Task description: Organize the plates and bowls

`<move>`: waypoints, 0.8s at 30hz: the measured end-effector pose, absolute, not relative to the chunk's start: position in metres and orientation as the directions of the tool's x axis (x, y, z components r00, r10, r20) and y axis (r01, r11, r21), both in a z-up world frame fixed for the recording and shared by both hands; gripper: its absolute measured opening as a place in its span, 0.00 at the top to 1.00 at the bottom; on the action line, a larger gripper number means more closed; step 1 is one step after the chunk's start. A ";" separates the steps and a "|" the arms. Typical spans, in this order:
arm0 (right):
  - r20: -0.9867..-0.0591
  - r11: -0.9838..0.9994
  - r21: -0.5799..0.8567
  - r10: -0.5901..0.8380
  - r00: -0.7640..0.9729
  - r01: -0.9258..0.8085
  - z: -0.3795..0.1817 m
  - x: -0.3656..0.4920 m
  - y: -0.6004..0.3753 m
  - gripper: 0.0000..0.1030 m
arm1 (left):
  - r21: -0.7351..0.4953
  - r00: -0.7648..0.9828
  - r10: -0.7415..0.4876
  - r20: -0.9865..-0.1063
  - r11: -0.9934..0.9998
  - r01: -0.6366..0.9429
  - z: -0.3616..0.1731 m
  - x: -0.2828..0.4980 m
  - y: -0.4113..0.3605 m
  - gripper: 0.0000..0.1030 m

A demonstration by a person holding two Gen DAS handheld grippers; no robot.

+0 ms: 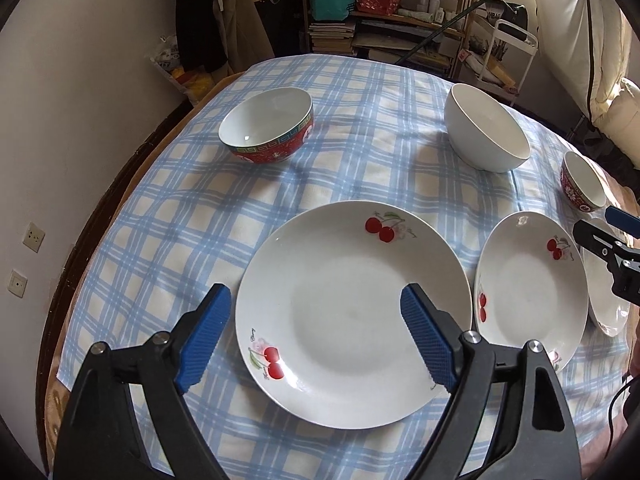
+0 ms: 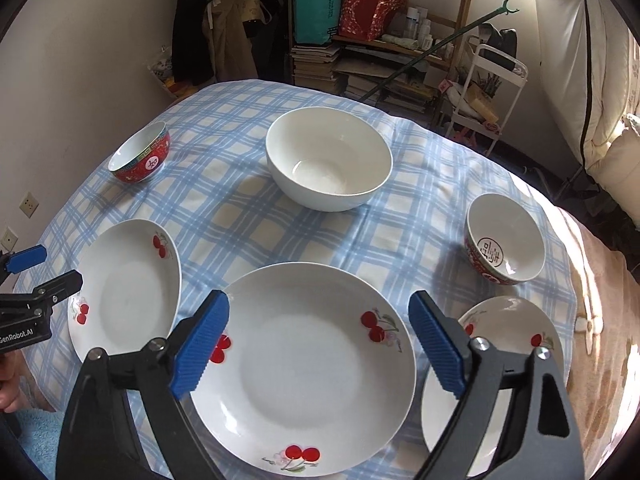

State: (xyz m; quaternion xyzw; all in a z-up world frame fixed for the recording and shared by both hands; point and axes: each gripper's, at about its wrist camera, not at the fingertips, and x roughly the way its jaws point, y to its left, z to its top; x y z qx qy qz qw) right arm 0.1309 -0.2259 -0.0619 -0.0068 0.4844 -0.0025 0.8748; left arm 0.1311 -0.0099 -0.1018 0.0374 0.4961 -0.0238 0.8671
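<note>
Nothing stacked: three white cherry-print ceramic plates [image 2: 300, 368] at six o'clock, three bowls [image 2: 329, 159] beyond, all separate; left gripper [image 1: 316, 316] and right gripper [image 2: 319, 320] gape wide, empty.

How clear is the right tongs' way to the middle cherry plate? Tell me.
Probably clear, yes. The right tongs hang open above the middle cherry plate; nothing lies on it or between.

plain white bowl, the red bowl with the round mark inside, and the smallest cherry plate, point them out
plain white bowl [image 2: 329, 178], right wrist view, inner floor
red bowl with the round mark inside [image 2: 505, 245], right wrist view, inner floor beside the mark
smallest cherry plate [image 2: 508, 326], right wrist view, bare centre
</note>
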 end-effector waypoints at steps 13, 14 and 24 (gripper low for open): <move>-0.828 0.998 -0.049 -0.018 0.561 -0.039 -0.065 0.123 -0.261 0.07 | -0.068 0.486 -0.074 -0.871 0.997 0.030 -0.101 0.103 -0.067 0.16; -0.824 0.999 -0.039 -0.013 0.566 -0.034 -0.065 0.122 -0.265 0.07 | -0.068 0.479 -0.077 -0.875 0.997 0.036 -0.103 0.101 -0.073 0.16; -0.838 0.999 -0.013 0.016 0.545 -0.048 -0.084 0.115 -0.276 0.07 | -0.113 0.399 -0.113 -0.910 0.993 0.023 -0.131 0.078 -0.119 0.16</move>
